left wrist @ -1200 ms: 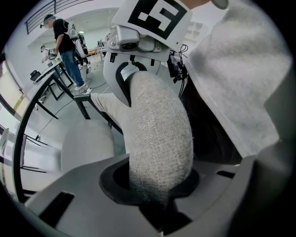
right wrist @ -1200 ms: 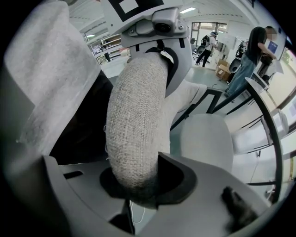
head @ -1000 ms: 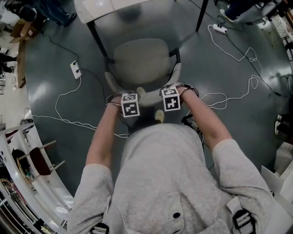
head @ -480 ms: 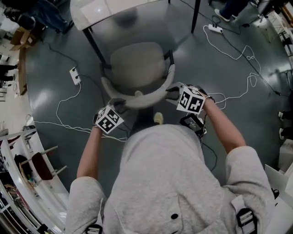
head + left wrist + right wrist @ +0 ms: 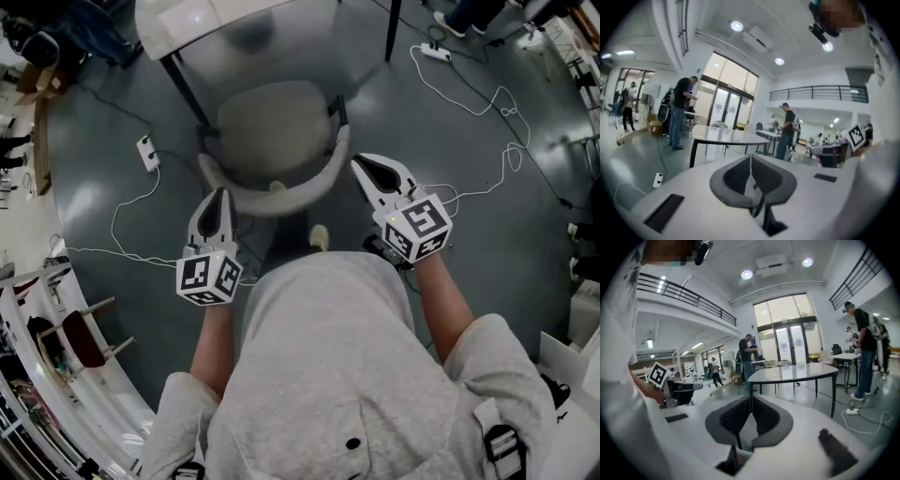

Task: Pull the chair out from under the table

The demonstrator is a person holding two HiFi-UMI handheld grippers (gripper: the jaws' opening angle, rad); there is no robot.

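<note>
You have no readable words, numbers or brand names anywhere in view. The only printed signs are black-and-white square markers on the left cube (image 5: 208, 277) and the right cube (image 5: 419, 225), and they carry no letters.

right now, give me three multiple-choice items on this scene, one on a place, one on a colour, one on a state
1. The chair stands:
A) on the floor just in front of the table
B) on top of the table
C) tipped on its side

2. The chair's seat is:
A) red
B) pale grey
C) black

3. The left claw is:
A) clamped on the chair's back
B) wide open
C) shut on nothing

Answers:
1 A, the head view shows it upright on the floor at the table's near edge.
2 B, the seat pad reads pale grey.
3 C, the left gripper view shows the jaws together with nothing between them.
</note>
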